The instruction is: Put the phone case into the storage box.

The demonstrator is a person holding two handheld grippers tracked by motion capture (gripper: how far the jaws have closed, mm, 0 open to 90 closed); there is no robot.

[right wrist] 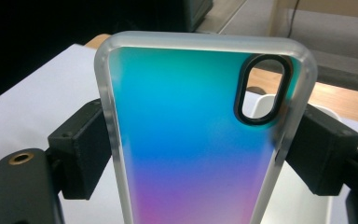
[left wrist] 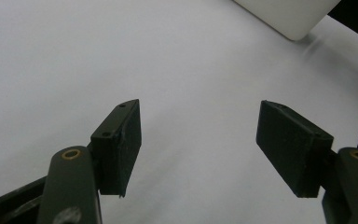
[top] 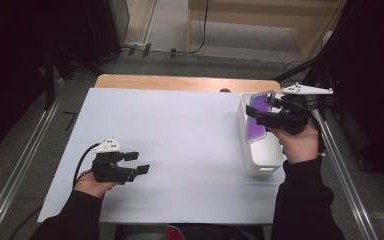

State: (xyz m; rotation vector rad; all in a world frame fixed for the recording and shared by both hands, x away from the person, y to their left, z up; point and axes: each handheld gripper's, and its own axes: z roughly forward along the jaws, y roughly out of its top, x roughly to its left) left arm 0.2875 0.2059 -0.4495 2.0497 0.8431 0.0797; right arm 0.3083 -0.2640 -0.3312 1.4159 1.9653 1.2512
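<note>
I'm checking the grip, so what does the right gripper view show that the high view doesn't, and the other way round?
Right gripper view: the phone case's blue-to-purple fade, its oval camera cutout, and both pads pressing its frosted edges. High view: the left hand-held gripper open over the white sheet, apart from the case. Both: the right hand-held gripper holding the case above the white bin.

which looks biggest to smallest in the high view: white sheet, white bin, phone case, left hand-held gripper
1. white sheet, by far the largest.
2. white bin.
3. phone case and left hand-held gripper look about alike; the case is partly hidden by the right hand-held gripper, so I won't rank them.
</note>
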